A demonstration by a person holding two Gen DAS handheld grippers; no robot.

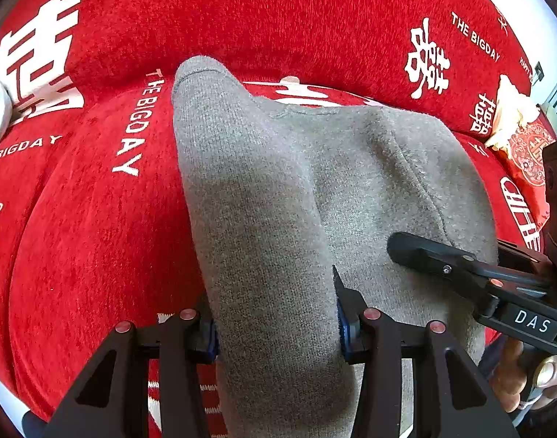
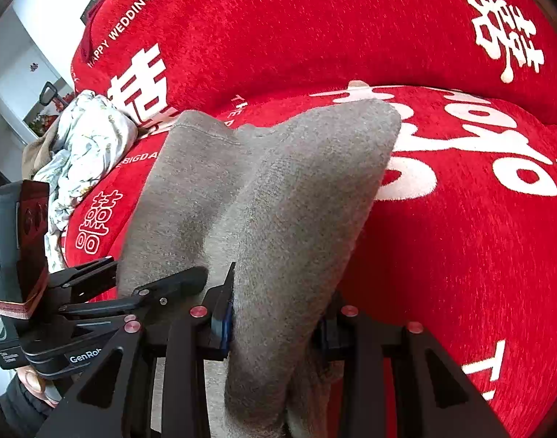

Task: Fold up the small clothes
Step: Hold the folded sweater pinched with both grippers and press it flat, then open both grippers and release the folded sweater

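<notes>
Gray garment [image 1: 278, 200]: lies on the red sofa cover [image 1: 95, 237], one fold pulled up toward both tools.
Left tool [image 1: 276, 325]: clenched on the near edge.
Right tool [image 2: 274, 321]: pinching the same edge, just beside the left tool.

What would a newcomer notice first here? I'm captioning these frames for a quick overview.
The grey knitted garment dominates the centre, draped between the left gripper and right gripper, each closed on a fold. Behind it spreads the bright red plush sofa cover with white wedding lettering. A crumpled pale floral cloth lies at the sofa's left end.
</notes>
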